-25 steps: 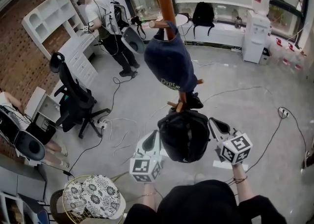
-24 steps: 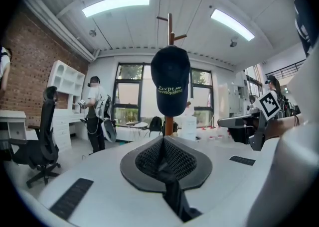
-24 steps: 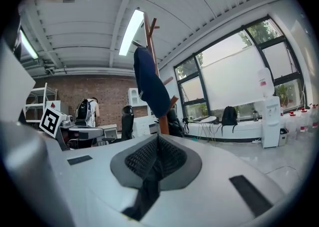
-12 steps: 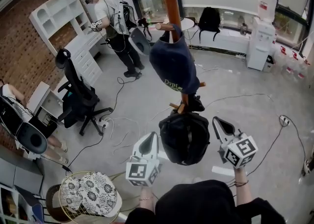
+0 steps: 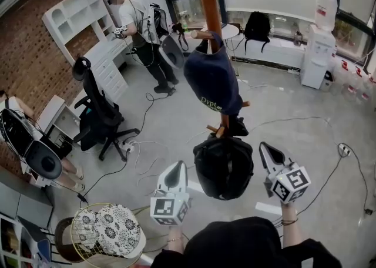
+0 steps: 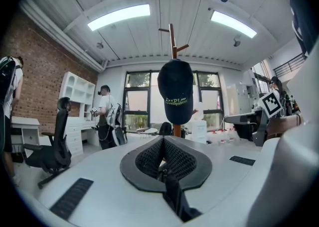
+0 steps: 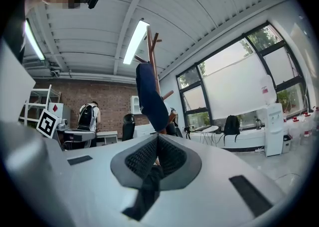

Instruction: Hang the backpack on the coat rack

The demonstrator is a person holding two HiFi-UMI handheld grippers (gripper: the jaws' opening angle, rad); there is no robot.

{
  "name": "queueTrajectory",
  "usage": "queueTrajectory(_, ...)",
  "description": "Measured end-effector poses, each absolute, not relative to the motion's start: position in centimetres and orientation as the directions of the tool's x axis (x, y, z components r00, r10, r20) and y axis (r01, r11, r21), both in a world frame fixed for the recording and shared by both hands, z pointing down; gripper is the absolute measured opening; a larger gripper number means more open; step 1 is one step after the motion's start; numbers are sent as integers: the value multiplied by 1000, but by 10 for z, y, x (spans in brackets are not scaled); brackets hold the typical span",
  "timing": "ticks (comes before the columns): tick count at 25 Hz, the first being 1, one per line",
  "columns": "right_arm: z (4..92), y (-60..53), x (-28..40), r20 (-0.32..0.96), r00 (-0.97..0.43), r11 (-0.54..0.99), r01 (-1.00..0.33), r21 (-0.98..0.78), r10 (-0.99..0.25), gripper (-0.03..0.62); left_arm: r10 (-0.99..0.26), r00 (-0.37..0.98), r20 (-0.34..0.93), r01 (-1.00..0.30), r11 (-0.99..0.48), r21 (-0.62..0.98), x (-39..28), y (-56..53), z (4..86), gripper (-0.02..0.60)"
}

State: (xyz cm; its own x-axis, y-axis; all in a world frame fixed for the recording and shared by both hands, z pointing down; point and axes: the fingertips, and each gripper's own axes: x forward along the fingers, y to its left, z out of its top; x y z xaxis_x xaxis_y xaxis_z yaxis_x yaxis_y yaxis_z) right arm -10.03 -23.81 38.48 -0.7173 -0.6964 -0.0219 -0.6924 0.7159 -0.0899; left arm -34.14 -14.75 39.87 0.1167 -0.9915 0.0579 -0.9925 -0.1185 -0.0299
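So the coat rack point(image 5: 207, 2) stands dead ahead, and the black backpack point(image 5: 224, 167) is held up just under its lower peg point(image 5: 212, 128). A navy cap point(image 5: 212, 81) already takes the hook above. The left gripper point(image 5: 179, 168) and right gripper point(image 5: 266, 149) flank the bag, each clamped tight on a black strap point(image 6: 174, 198). My guess is that's to keep the bag level for hooking onto the peg.

Office (swivel chair point(image 5: 94, 114), water cooler point(image 5: 320, 55))
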Motion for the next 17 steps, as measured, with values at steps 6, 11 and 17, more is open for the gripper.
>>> queueTrajectory(6, 386, -243, -100, -23, -714, 713, -696, -84, -700, 12, -994, 89, 58, -995, -91, -31, -348, -148, 400, 15)
queueTrajectory(11, 389, -246, -94, -31, -712, 712, -697, -86, -701, 12, -996, 69, 53, -997, -71, -33, -348, -147, 402, 15)
queueTrajectory(17, 389, -250, -92, -41, -703, 704, -705, -86, -710, 12, -997, 68, 42, -997, -70, -45, -349, -151, 398, 15)
